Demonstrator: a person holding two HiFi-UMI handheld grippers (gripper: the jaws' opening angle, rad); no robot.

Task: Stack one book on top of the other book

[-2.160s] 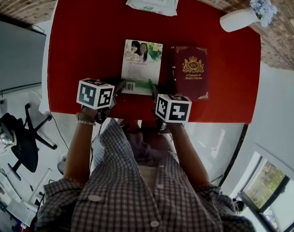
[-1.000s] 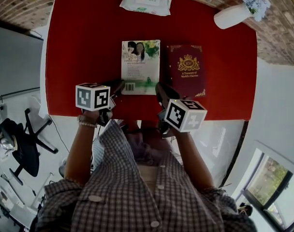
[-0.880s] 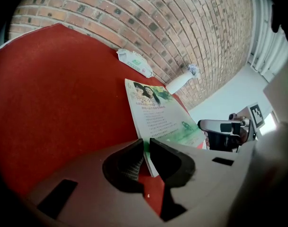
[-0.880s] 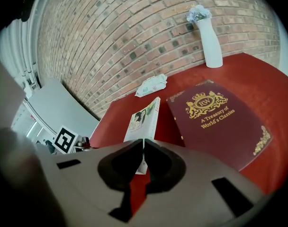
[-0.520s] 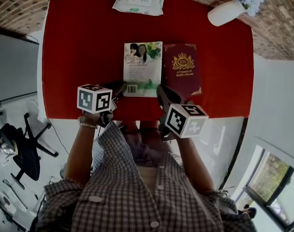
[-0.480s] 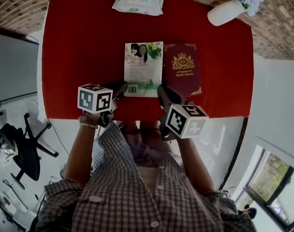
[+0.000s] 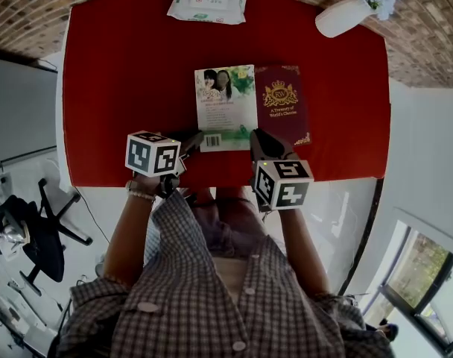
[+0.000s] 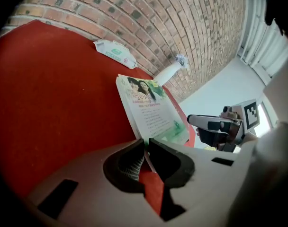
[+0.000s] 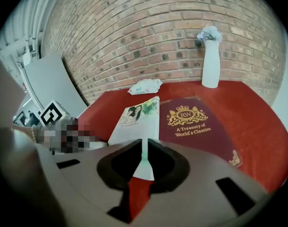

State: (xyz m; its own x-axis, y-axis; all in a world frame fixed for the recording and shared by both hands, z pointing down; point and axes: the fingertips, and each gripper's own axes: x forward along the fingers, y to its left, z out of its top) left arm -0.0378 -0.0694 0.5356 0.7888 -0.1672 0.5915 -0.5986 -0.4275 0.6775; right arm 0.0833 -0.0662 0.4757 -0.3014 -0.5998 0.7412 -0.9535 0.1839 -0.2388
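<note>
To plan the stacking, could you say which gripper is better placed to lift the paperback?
Probably the right gripper: shut on the paperback beside the maroon book; the left gripper has just been closing its jaws on it.

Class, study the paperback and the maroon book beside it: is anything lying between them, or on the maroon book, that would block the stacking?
Nothing visible does. The maroon book has a bare cover and lies right beside the paperback; the wipes pack and vase sit well beyond them.
</note>
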